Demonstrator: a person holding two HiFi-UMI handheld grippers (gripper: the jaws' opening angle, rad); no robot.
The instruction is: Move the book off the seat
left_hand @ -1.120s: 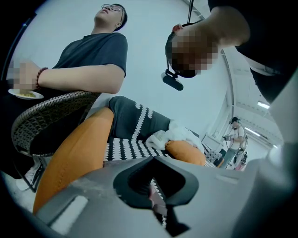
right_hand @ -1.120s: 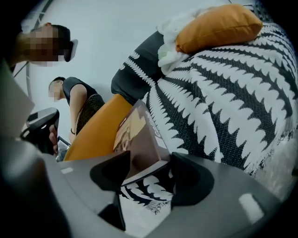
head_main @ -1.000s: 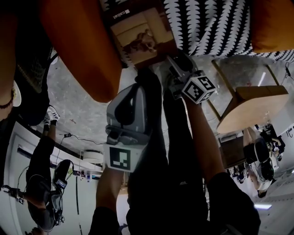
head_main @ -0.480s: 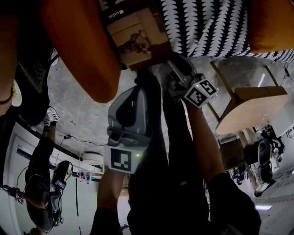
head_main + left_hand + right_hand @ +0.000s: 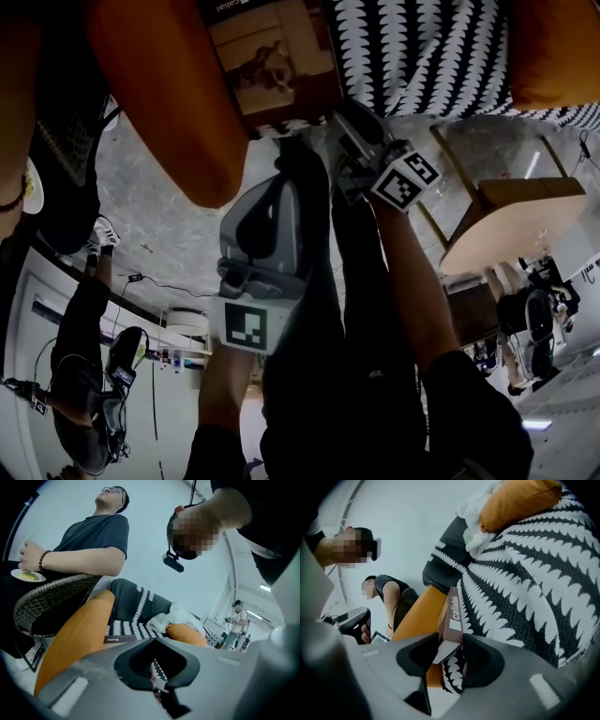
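A brown book (image 5: 272, 61) lies on the seat's black-and-white patterned cover (image 5: 422, 56), against an orange cushion (image 5: 164, 103). My right gripper (image 5: 342, 117) reaches the book's near corner. In the right gripper view the book (image 5: 453, 613) stands edge-on between the jaws of the right gripper (image 5: 447, 656). The jaws are closing on the corner, and a small gap still shows on the left side. My left gripper (image 5: 298, 164) hangs lower, short of the seat's edge. The left gripper view shows the left gripper (image 5: 157, 677) with jaws together and empty, and the book's spine (image 5: 123, 639) beyond it.
A second orange cushion (image 5: 558, 52) lies at the seat's right end. A low wooden stool (image 5: 511, 216) stands on the grey floor to the right. A person with a plate sits in a wicker chair (image 5: 61, 597) left of the sofa.
The book and the right gripper have shifted slightly upward in the head view, with the gripper further onto the book's corner. The left gripper has stayed put.
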